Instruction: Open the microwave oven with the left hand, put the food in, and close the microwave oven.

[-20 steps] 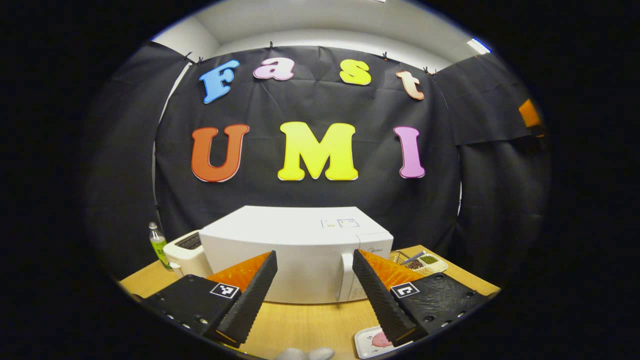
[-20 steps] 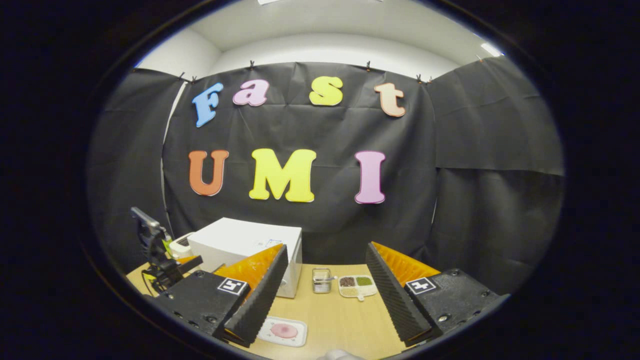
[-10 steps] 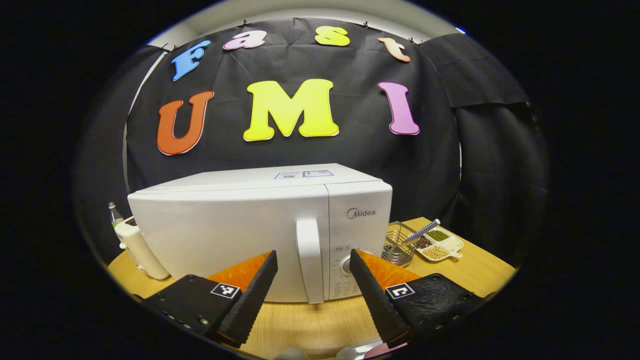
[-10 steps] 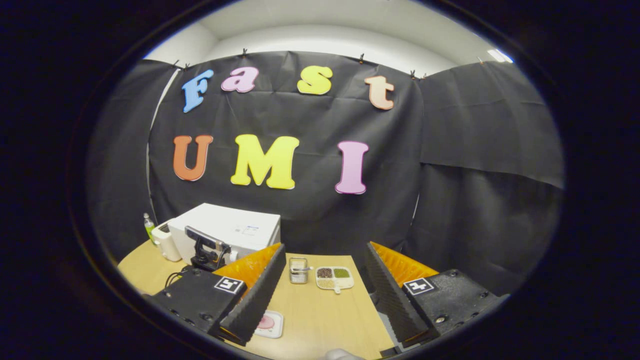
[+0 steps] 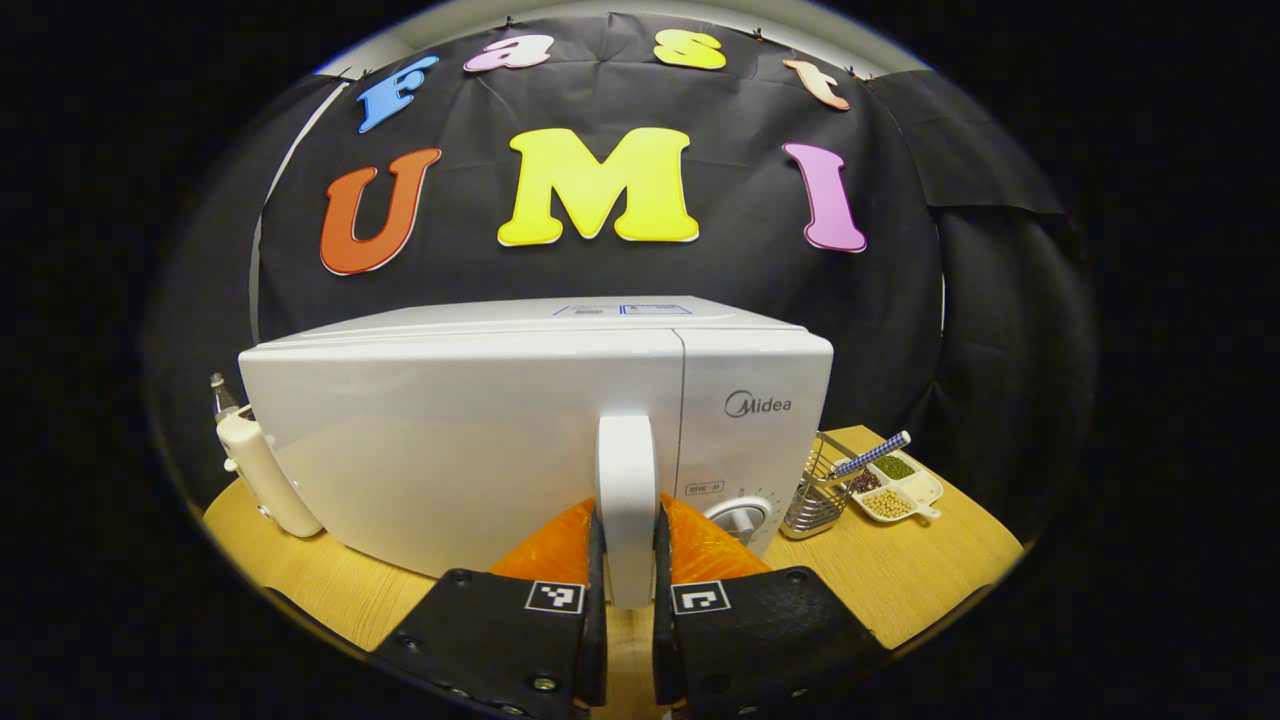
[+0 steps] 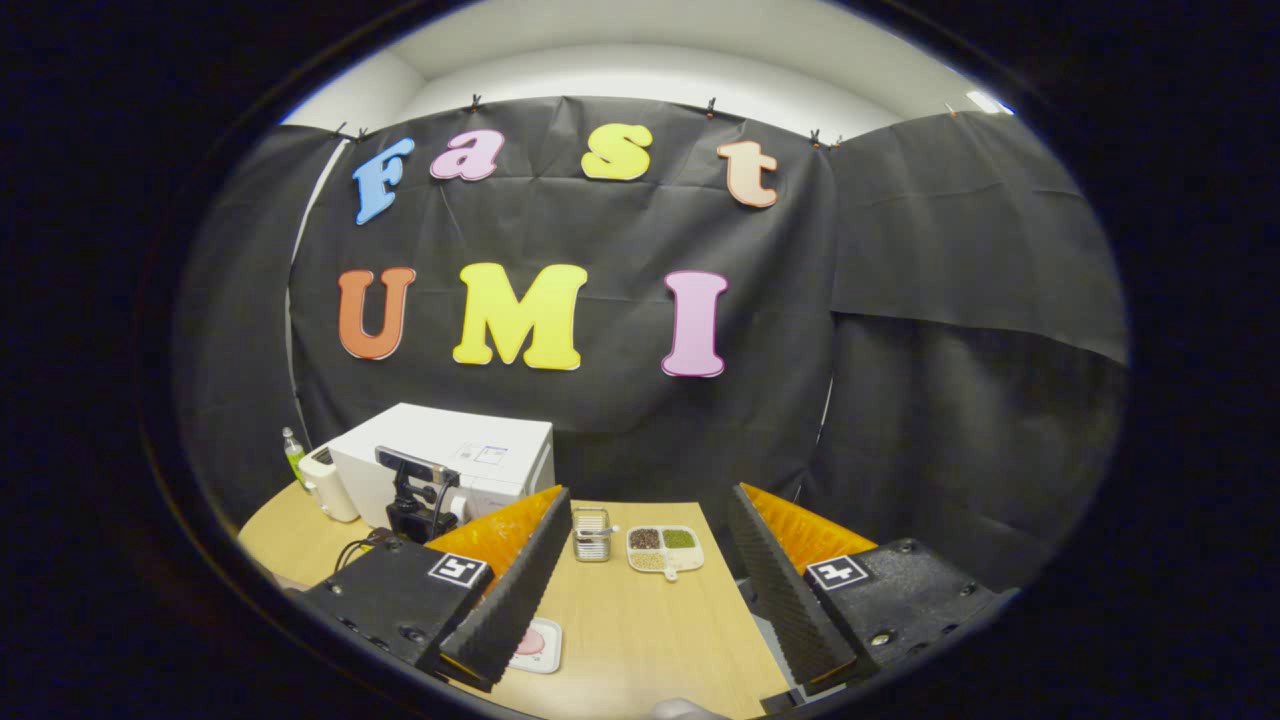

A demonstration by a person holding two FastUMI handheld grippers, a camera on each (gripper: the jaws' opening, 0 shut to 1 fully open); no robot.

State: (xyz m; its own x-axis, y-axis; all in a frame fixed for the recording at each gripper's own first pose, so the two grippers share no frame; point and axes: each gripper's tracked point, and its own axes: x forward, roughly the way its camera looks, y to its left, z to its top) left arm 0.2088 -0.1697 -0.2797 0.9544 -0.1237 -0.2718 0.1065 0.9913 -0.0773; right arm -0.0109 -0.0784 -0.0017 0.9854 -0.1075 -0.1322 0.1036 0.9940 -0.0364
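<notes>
Left of the microwave, touching its side: a white appliance with a bottle behind. Door shut, food not inside. Left tongs clamped on the door handle. Right of the microwave on the table: wire basket holding a striped utensil, then a divided dish of beans. Right tongs apart above the table, near the plate of food.

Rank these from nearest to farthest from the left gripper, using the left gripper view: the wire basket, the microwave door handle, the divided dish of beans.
1. Door handle: clamped between the left gripper fingers.
2. Wire basket: right of the microwave.
3. Divided dish: just beyond the basket, farther right.
</notes>
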